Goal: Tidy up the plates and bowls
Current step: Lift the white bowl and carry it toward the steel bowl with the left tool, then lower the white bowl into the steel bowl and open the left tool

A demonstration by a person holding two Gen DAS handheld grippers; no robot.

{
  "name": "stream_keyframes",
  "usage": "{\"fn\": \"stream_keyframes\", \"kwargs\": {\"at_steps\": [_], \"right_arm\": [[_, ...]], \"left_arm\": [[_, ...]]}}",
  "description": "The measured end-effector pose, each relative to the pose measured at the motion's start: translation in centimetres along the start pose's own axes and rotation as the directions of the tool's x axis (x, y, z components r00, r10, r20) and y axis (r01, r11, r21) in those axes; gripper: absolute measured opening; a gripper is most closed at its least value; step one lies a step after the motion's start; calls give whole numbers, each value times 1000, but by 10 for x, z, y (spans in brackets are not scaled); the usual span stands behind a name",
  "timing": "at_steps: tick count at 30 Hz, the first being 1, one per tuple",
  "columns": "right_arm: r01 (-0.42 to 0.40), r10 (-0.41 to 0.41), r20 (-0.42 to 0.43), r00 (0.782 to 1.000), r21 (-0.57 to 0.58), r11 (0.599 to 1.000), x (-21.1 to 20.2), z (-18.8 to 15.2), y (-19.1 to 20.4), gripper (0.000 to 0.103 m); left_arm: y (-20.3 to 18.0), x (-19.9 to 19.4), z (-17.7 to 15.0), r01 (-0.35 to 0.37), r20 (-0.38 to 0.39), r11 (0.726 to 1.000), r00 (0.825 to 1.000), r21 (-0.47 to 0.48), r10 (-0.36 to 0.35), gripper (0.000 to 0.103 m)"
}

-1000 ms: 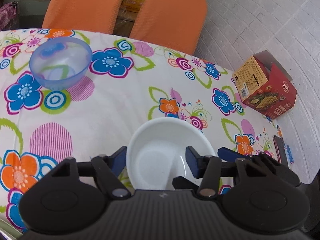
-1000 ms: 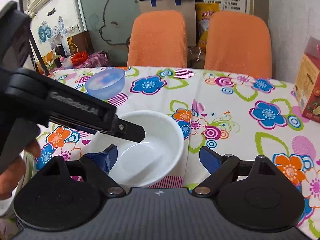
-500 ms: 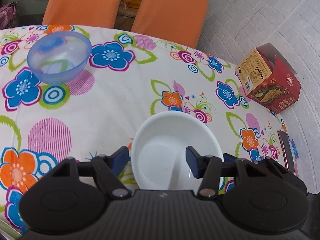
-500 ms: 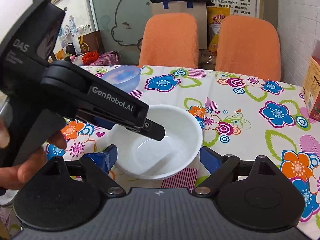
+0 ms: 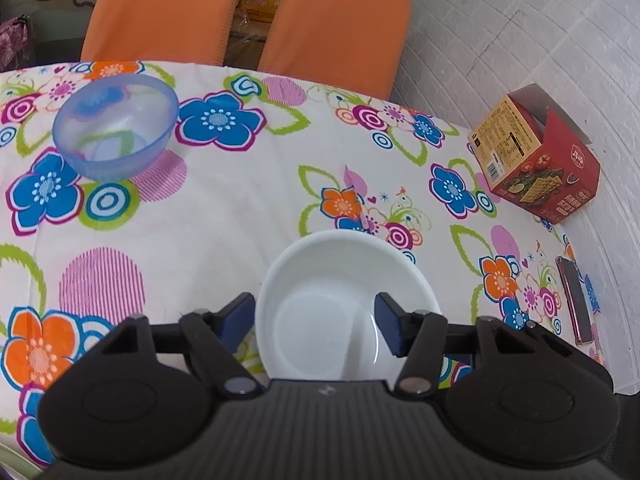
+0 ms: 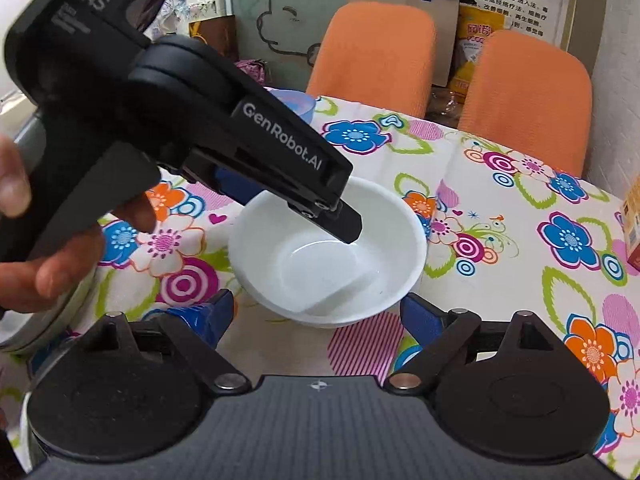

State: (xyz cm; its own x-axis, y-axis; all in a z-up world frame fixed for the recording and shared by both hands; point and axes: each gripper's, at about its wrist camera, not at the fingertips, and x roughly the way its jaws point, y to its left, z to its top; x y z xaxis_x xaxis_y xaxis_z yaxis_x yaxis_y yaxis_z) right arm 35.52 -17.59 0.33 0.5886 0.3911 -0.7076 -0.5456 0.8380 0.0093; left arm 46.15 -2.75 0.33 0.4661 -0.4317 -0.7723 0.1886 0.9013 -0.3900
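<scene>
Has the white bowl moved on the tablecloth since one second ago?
Yes. In the right wrist view the white bowl has moved right, toward the orange flower on the tablecloth that it partly covered.

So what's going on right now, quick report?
Left gripper open, fingers astride the white bowl's near rim. Right gripper open, empty, just short of it. Blue bowl waiting far left. Nothing between.

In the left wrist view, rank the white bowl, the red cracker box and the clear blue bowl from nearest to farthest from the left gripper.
1. White ceramic bowl, straddled by the open left gripper.
2. Translucent blue plastic bowl, far left.
3. Red cardboard cracker box, far right by the wall; too close to call against the blue bowl.
</scene>
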Motion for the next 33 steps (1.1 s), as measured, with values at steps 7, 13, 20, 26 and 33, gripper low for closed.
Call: {"fn": "stream_keyframes", "kwargs": {"at_steps": [7, 13, 20, 26, 33], "right_arm": [[27, -28, 8, 1000, 64, 998, 26, -12, -9, 80], [65, -69, 80, 994, 58, 996, 24, -22, -7, 82], [58, -63, 77, 995, 61, 996, 29, -16, -8, 85], [42, -53, 151, 987, 72, 997, 24, -8, -5, 74], [166, -150, 241, 959, -46, 985, -10, 5, 22, 74]], "left_arm": [[2, 9, -4, -19, -15, 1000, 1000, 9, 19, 57], [8, 15, -6, -30, -25, 999, 999, 20, 31, 57], [7, 18, -5, -29, -17, 999, 999, 36, 30, 56], [8, 14, -5, -29, -15, 998, 999, 53, 30, 23], [-13, -21, -7, -34, 68, 994, 997, 105, 27, 23]]}}
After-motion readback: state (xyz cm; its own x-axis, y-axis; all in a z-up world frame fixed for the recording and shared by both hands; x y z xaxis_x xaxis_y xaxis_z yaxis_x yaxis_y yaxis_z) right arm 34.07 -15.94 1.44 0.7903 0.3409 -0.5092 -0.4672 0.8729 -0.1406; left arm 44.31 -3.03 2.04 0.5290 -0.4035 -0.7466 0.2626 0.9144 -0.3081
